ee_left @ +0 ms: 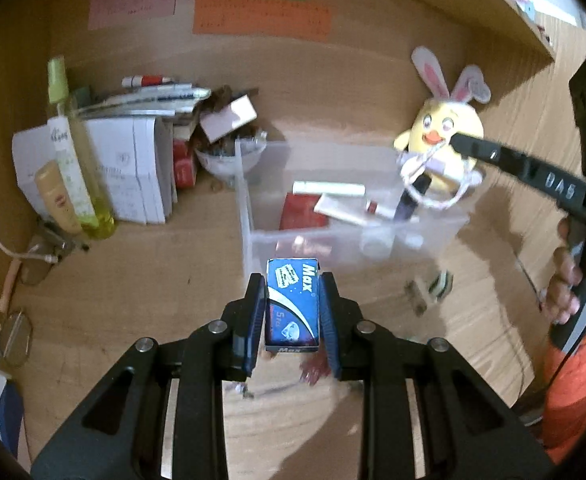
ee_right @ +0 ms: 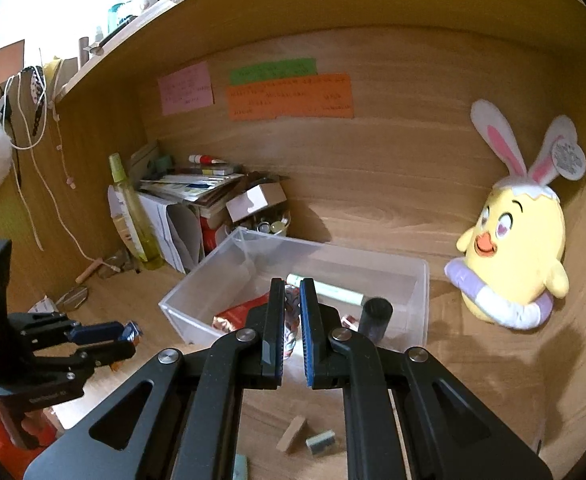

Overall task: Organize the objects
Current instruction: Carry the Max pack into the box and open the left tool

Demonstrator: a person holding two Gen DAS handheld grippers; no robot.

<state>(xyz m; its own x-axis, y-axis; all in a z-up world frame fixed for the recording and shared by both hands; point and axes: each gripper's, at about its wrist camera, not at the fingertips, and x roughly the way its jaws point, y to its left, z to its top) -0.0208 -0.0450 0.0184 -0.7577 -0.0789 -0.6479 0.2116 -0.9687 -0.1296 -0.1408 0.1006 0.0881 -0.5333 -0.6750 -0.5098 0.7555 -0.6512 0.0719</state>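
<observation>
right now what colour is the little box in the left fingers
Blue with white "Max" lettering; the little box shows best in the left wrist view.

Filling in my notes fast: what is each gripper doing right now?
Left gripper: shut on the small blue cardboard box.
Right gripper: shut on a thin braided cord loop.

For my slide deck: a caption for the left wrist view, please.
Left gripper holds a blue Max box above the desk, before a clear bin.
</observation>
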